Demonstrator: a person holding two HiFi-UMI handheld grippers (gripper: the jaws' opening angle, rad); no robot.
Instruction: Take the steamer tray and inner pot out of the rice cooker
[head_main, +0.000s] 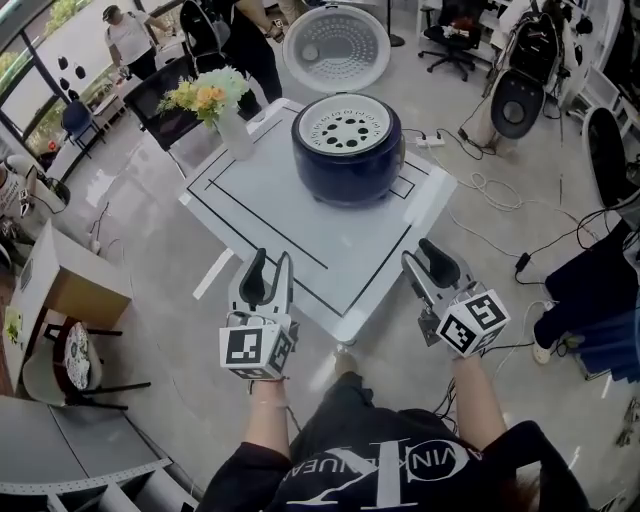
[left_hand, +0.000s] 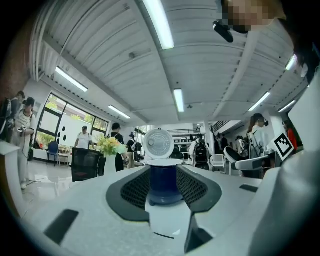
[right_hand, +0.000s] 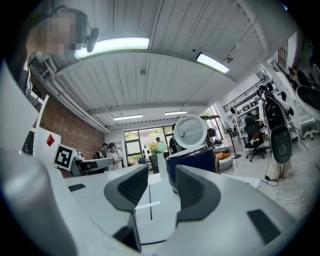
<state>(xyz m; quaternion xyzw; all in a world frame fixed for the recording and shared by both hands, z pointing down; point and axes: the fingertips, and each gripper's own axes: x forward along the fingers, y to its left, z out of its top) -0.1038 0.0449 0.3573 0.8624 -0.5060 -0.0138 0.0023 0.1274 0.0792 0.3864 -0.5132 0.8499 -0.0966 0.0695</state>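
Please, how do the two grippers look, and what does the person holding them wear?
The left gripper and right gripper are pale grey with black parts. Each carries a white cube with black square markers. Their fingers are dark and grid-textured inside. The person wears a black top with white lettering.

White table (head_main: 300, 235), black lines marked on top. Blue rice cooker (head_main: 345, 180), lid up, toward the far edge. Far-left corner: flower vase (head_main: 236, 137).
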